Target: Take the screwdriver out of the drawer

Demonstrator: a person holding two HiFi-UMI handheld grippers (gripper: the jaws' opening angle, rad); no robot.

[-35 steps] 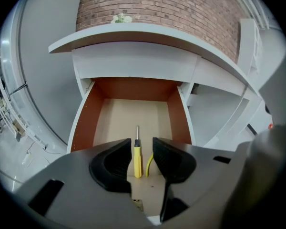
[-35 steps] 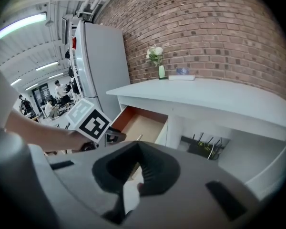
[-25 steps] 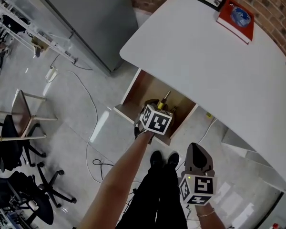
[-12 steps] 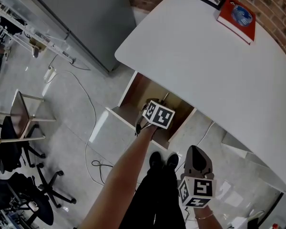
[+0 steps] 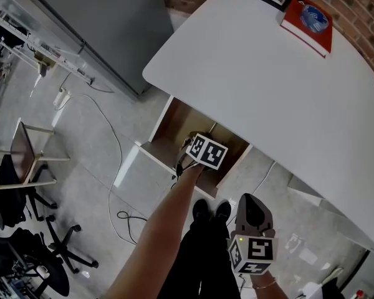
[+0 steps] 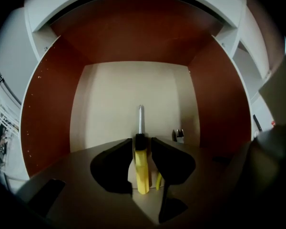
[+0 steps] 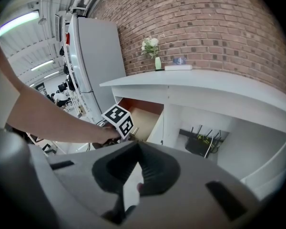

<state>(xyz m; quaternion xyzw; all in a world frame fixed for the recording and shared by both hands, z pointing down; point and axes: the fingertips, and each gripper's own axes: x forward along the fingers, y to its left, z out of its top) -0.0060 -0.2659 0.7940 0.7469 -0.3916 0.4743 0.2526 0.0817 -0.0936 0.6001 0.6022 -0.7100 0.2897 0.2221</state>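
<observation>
Grasp in hand — the spread left gripper (image 6: 143,142) is being closed round the screwdriver (image 6: 141,171) in the drawer (image 6: 47,109); firm pinching, then lifting, is needed.

screwdriver (image 6: 141,160) in drawer (image 6: 47,113), drawer under table (image 5: 268,86)

Tiny unidentifiable item (image 6: 178,135) in drawer (image 6: 109,89)

Red brick wall (image 5: 361,17), white curved desk (image 5: 268,98), grey cabinet (image 5: 106,23), pale tiled floor (image 5: 93,142), black office chairs (image 5: 50,254)
</observation>
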